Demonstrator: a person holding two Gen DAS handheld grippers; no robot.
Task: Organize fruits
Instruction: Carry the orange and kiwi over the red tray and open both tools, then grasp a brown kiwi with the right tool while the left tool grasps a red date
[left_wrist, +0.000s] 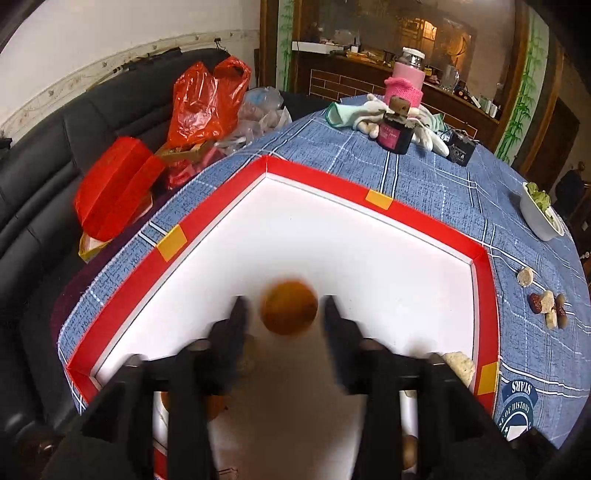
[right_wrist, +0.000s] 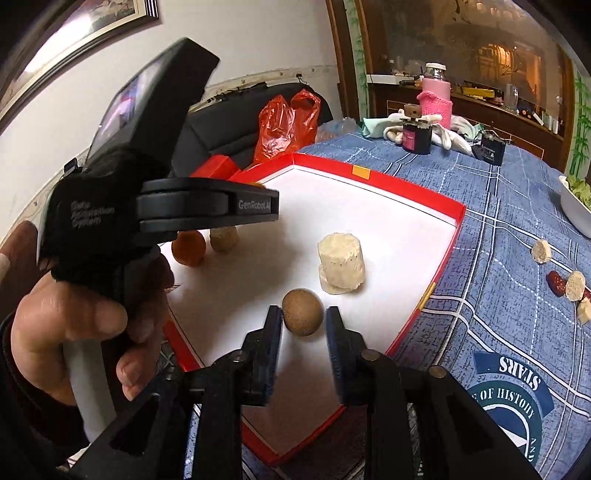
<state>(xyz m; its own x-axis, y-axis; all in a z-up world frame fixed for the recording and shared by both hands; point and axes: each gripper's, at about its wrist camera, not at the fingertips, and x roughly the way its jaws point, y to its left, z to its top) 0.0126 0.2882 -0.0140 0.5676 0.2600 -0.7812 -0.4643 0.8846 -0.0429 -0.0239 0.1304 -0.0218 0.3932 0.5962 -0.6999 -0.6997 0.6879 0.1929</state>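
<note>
The tray (right_wrist: 448, 221) lies on the worktop (right_wrist: 498, 206). In it, a round fruit (right_wrist: 302, 312) sits nearest, a pale chunk (right_wrist: 341, 264) just behind it, and 2 more fruits (right_wrist: 188, 248) touching each other further left — loose pieces (right_wrist: 565, 284) lie right of the tray, a bowl (right_wrist: 576, 210) behind them.

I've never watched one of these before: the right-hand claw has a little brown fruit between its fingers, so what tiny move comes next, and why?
Probably closing. The right gripper is open, its fingers either side of the brown fruit, which sits on the white floor of the red-rimmed tray. One finger looks almost against it, the other still apart, so squeezing gently should secure it before lifting.
</note>
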